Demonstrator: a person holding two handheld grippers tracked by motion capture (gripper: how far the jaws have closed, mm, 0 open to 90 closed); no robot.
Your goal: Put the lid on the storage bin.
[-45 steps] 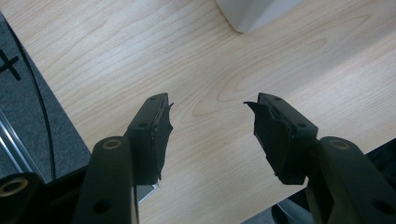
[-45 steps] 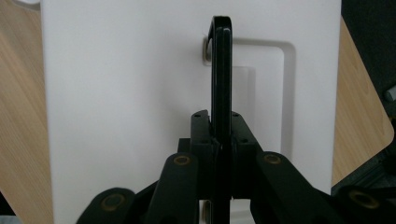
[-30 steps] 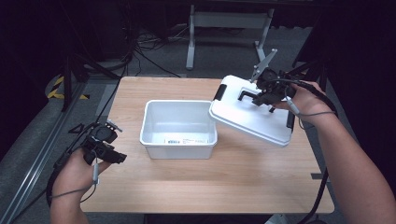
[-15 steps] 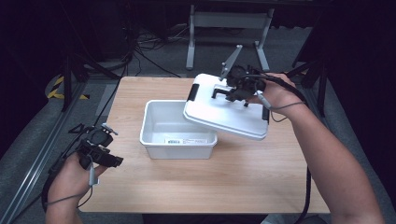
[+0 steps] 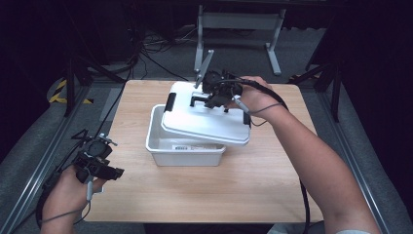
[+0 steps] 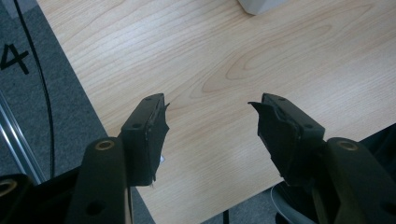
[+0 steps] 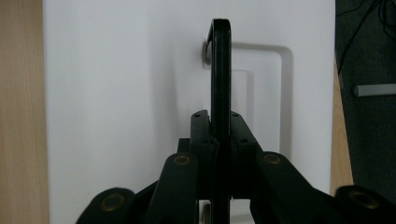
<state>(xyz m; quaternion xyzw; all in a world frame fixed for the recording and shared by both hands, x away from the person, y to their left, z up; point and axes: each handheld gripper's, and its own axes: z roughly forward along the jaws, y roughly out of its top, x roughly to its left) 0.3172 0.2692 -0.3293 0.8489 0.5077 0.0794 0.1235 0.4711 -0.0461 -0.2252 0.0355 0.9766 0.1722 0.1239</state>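
In the lower left of the high view the left gripper [image 5: 100, 163] sits in the person's hand over the near left corner of the tabletop [image 5: 272, 195], well apart from the bin [image 5: 185, 148]. In the left gripper view its fingers [image 6: 149, 135] stand released, spread wide with bare wood between them and a corner of the bin at the top edge of the frame.

At the centre of the high view the white bin stands on the tabletop, a barcode label on its near wall. The white lid [image 5: 207, 122] hangs tilted over it, covering most of the opening, its black clip [image 5: 170, 101] at the left end.

Upper centre, the right gripper [image 5: 209, 97] grasps the lid's black handle [image 7: 220, 74]. In the right gripper view its fingers [image 7: 201, 140] are clenched on that handle, which rises upright between them above the lid's recess.
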